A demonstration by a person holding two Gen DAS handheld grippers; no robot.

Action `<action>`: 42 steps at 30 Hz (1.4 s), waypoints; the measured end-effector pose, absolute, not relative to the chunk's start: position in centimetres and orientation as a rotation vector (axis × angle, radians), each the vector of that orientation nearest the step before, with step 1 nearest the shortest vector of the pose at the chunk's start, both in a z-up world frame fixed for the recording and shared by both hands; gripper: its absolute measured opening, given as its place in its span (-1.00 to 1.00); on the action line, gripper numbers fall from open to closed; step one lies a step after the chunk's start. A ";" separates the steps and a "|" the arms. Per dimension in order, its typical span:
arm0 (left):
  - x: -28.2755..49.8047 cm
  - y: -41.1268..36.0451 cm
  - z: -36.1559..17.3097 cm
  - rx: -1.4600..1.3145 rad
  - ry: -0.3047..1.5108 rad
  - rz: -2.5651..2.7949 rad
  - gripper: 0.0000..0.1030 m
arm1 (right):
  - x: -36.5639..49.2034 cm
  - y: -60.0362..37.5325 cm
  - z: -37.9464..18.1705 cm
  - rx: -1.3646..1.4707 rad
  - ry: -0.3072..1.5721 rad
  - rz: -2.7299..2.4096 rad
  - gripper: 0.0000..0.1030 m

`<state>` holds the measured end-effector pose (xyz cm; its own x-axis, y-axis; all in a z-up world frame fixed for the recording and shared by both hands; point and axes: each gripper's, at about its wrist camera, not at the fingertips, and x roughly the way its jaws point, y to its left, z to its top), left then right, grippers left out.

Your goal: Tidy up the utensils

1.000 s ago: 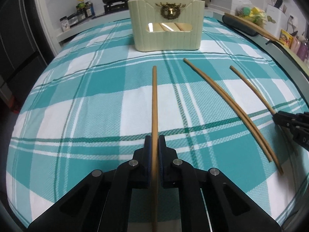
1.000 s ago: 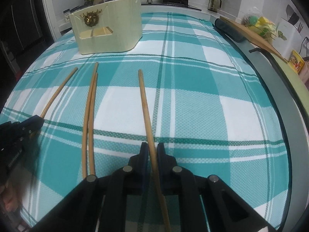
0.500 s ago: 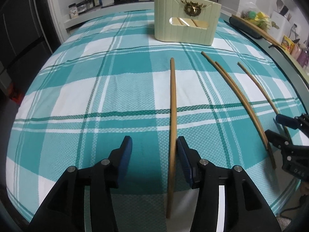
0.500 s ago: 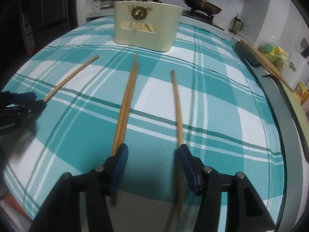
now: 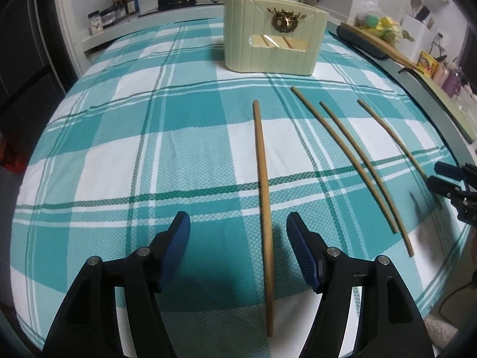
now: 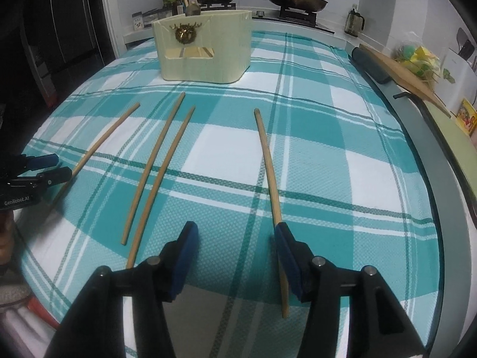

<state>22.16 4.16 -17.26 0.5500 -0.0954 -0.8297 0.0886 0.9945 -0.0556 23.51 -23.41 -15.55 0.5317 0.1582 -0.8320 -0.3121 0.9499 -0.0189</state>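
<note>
Several wooden chopsticks lie on the teal plaid cloth. My left gripper is open, with one chopstick lying loose on the cloth between its jaws. A pair of chopsticks and a single one lie to the right. My right gripper is open; a chopstick lies beside its right finger, and the pair lies to the left. A cream utensil holder stands upright at the far side; it also shows in the right wrist view.
A stove with pots and jars stands beyond the cloth. A wooden board and clutter line the right counter edge. Each gripper shows at the side of the other's view: the right gripper and the left gripper.
Both grippers have opened and let go of their chopsticks, which now lie on the cloth. Both grippers have drawn back and up from the cloth.
</note>
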 end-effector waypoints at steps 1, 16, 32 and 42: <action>22.4 4.3 -17.1 -0.012 0.985 -0.116 0.42 | 23.6 -23.7 -15.2 -0.167 0.967 0.281 0.06; 27.4 5.2 -16.1 0.007 1.045 -0.152 0.53 | 27.6 -25.1 -13.5 -0.163 1.020 0.342 0.06; 33.2 2.8 -18.0 0.107 1.103 -0.182 0.48 | 35.0 -22.9 -15.7 -0.200 1.138 0.404 0.02; 36.6 0.8 -18.6 0.146 1.157 -0.223 -0.40 | 40.1 -19.6 -17.8 -0.272 1.175 0.426 -0.24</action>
<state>36.62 0.83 -18.58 0.3840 -0.0992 -0.9180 0.2496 0.9683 -0.0002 40.13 -19.61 -17.76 0.3194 0.1799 -0.9304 -0.4582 0.8887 0.0145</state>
